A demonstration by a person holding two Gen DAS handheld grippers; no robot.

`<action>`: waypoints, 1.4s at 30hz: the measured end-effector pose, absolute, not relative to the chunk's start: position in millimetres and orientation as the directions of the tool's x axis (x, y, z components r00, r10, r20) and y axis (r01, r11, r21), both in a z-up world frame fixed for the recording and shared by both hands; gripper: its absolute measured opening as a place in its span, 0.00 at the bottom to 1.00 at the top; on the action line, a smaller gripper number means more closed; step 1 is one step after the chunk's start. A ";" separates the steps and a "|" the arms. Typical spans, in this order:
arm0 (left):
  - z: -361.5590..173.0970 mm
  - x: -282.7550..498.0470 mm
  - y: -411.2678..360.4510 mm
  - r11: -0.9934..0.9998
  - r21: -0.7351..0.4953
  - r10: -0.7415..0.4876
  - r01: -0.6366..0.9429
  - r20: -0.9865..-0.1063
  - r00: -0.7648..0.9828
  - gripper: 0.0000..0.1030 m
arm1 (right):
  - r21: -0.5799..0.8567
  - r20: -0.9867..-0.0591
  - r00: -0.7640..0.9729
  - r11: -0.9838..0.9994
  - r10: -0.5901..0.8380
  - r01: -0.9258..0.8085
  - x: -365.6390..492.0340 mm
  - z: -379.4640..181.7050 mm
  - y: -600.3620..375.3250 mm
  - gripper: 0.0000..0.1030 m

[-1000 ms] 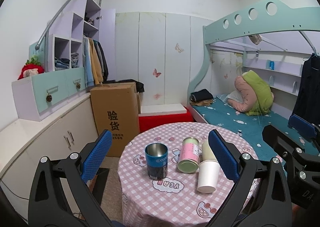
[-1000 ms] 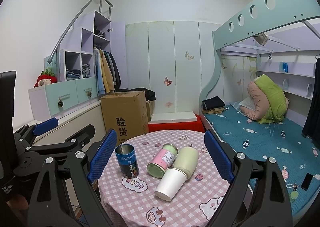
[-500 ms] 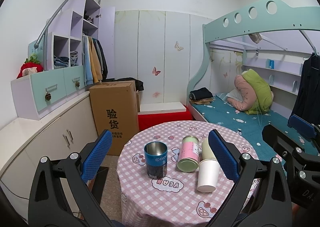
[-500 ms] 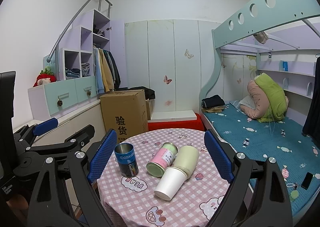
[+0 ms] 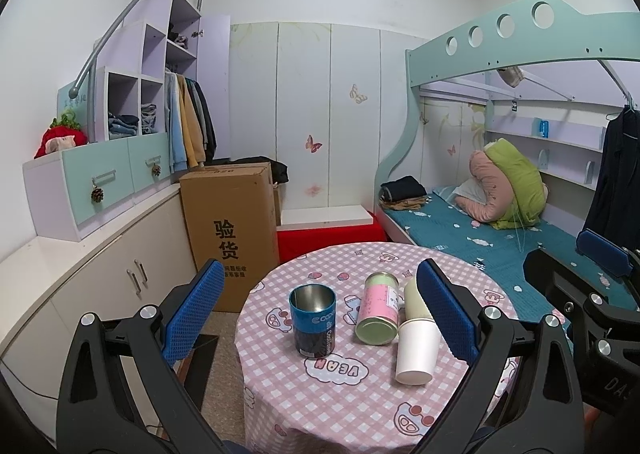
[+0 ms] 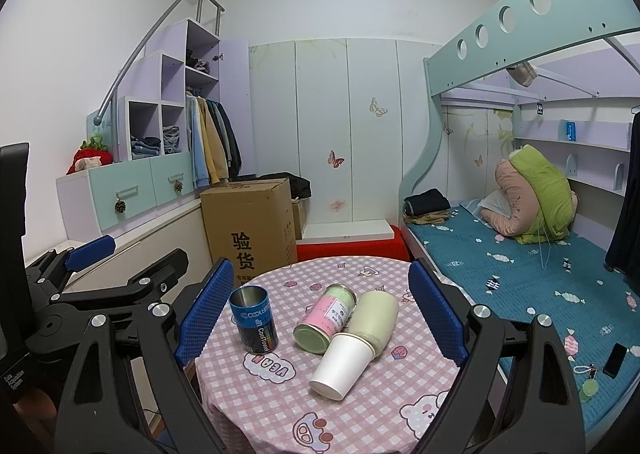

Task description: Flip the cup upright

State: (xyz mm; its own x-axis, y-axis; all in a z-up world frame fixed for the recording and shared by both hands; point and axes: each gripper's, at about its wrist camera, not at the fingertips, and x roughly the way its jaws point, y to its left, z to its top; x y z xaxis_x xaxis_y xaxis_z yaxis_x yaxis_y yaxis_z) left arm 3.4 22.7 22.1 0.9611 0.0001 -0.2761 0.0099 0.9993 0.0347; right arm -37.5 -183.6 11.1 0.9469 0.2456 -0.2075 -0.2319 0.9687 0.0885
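Note:
On the round table with a pink checked cloth (image 5: 320, 406) (image 6: 400, 386), a white paper cup (image 5: 416, 352) (image 6: 342, 364) lies on its side, its rim end against a cream tumbler (image 5: 412, 296) (image 6: 376, 316) that also lies flat. A pink can (image 5: 378, 308) (image 6: 325, 318) lies on its side beside them. A blue metal cup (image 5: 313, 320) (image 6: 253, 318) stands upright to the left. My left gripper (image 5: 319, 270) and right gripper (image 6: 320, 268) hover short of the table, both open and holding nothing.
A tall cardboard box (image 5: 230, 230) stands behind the table on the left, with a red bench (image 5: 328, 242) at the back. Cabinets (image 5: 100, 282) run along the left wall. A bunk bed (image 6: 520, 274) fills the right side.
Both views have shifted only slightly. The cups and the can lie where they were, and both grippers stay open.

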 end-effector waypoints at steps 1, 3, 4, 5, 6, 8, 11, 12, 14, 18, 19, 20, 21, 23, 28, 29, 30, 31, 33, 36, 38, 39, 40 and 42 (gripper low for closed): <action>22.1 3.4 22.9 0.999 0.034 0.000 0.010 -0.276 0.961 0.94 | 0.089 -0.208 0.947 0.969 0.246 -0.232 -37.8 10.8 -183.8 0.83; 22.0 3.2 22.8 0.999 0.033 -0.002 0.011 -0.277 0.961 0.94 | 0.089 -0.208 0.947 0.969 0.246 -0.232 -38.2 10.9 -183.7 0.83; 21.8 3.4 22.9 0.999 0.034 -0.001 0.011 -0.277 0.961 0.94 | 0.089 -0.208 0.947 0.969 0.245 -0.232 -38.2 11.0 -183.7 0.83; 22.0 3.3 22.8 0.999 0.034 -0.001 0.010 -0.276 0.961 0.94 | 0.089 -0.208 0.947 0.969 0.245 -0.231 -38.1 11.0 -183.7 0.83; 22.0 3.4 22.9 0.999 0.034 -0.001 0.011 -0.277 0.961 0.94 | 0.090 -0.209 0.947 0.969 0.246 -0.232 -37.5 10.6 -183.6 0.83; 22.0 3.2 22.8 0.999 0.033 -0.001 0.011 -0.276 0.961 0.94 | 0.090 -0.208 0.947 0.969 0.246 -0.232 -38.0 9.6 -183.0 0.83; 20.8 3.5 23.6 0.999 0.034 -0.001 0.011 -0.277 0.961 0.94 | 0.091 -0.209 0.946 0.968 0.247 -0.232 -37.2 7.8 -182.3 0.83; 20.5 3.4 23.6 0.999 0.034 -0.001 0.011 -0.277 0.961 0.94 | 0.091 -0.210 0.946 0.968 0.247 -0.232 -37.4 8.1 -182.5 0.83; 21.0 3.1 23.2 0.999 0.034 -0.001 0.011 -0.277 0.961 0.94 | 0.091 -0.213 0.945 0.968 0.247 -0.232 -35.8 6.0 -180.2 0.83; 19.6 2.7 23.9 0.999 0.035 0.000 0.011 -0.277 0.961 0.94 | 0.092 -0.212 0.945 0.968 0.248 -0.233 -35.7 6.3 -180.3 0.83; 19.9 3.0 23.6 0.999 0.035 0.000 0.009 -0.277 0.961 0.94 | 0.092 -0.213 0.945 0.968 0.248 -0.233 -35.5 5.9 -179.9 0.83; 20.0 3.1 23.7 0.999 0.034 0.000 0.010 -0.277 0.961 0.94 | 0.092 -0.212 0.945 0.968 0.247 -0.233 -35.8 6.3 -180.2 0.83; 19.6 3.1 24.2 0.999 0.033 -0.001 0.010 -0.277 0.961 0.94 | 0.091 -0.212 0.946 0.968 0.247 -0.232 -35.8 6.4 -180.1 0.83; 20.1 3.1 23.6 0.999 0.034 -0.001 0.011 -0.278 0.960 0.94 | 0.090 -0.213 0.946 0.969 0.246 -0.232 -35.5 6.4 -179.9 0.83; 19.9 3.1 24.2 0.999 0.033 -0.002 0.012 -0.277 0.961 0.94 | 0.090 -0.212 0.946 0.969 0.243 -0.229 -35.4 6.3 -179.4 0.83; 20.2 3.1 24.2 0.999 0.032 -0.003 0.012 -0.277 0.961 0.94 | 0.090 -0.213 0.946 0.969 0.245 -0.230 -35.2 6.2 -179.4 0.83; 20.5 3.2 23.5 0.999 0.033 -0.001 0.011 -0.277 0.961 0.94 | 0.092 -0.213 0.946 0.969 0.246 -0.231 -35.3 6.3 -179.5 0.83; 20.1 3.1 23.7 0.999 0.033 -0.001 0.010 -0.275 0.962 0.94 | 0.092 -0.213 0.946 0.969 0.246 -0.231 -35.2 5.5 -178.6 0.83; 19.6 3.7 23.7 0.999 0.034 0.000 0.010 -0.276 0.961 0.94 | 0.090 -0.213 0.946 0.969 0.244 -0.230 -35.4 6.6 -179.6 0.83; 19.6 3.8 23.7 0.999 0.034 -0.001 0.010 -0.276 0.961 0.94 | 0.090 -0.213 0.946 0.969 0.245 -0.230 -34.4 5.8 -178.4 0.83; 19.5 3.7 23.8 0.999 0.035 0.000 0.010 -0.277 0.961 0.94 | 0.090 -0.214 0.946 0.969 0.244 -0.230 -34.4 5.4 -178.1 0.83; 19.0 3.8 23.9 0.999 0.035 0.000 0.010 -0.277 0.961 0.94 | 0.092 -0.214 0.946 0.969 0.245 -0.230 -34.5 5.4 -177.7 0.83; 18.8 4.3 23.8 0.999 0.035 -0.001 0.011 -0.277 0.961 0.94 | 0.092 -0.214 0.945 0.969 0.246 -0.231 -34.6 4.7 -176.6 0.83; 18.8 4.3 23.7 0.999 0.036 0.002 0.008 -0.276 0.961 0.94 | 0.092 -0.218 0.945 0.969 0.246 -0.231 -33.0 3.8 -175.3 0.83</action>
State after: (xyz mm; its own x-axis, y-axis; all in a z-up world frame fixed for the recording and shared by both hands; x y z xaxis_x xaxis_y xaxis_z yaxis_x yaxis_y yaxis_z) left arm 4.3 23.7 18.8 0.9611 0.0020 -0.2762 0.0082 0.9993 0.0359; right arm -33.0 -175.3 3.8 0.9446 0.2457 -0.2175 -0.2307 0.9686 0.0922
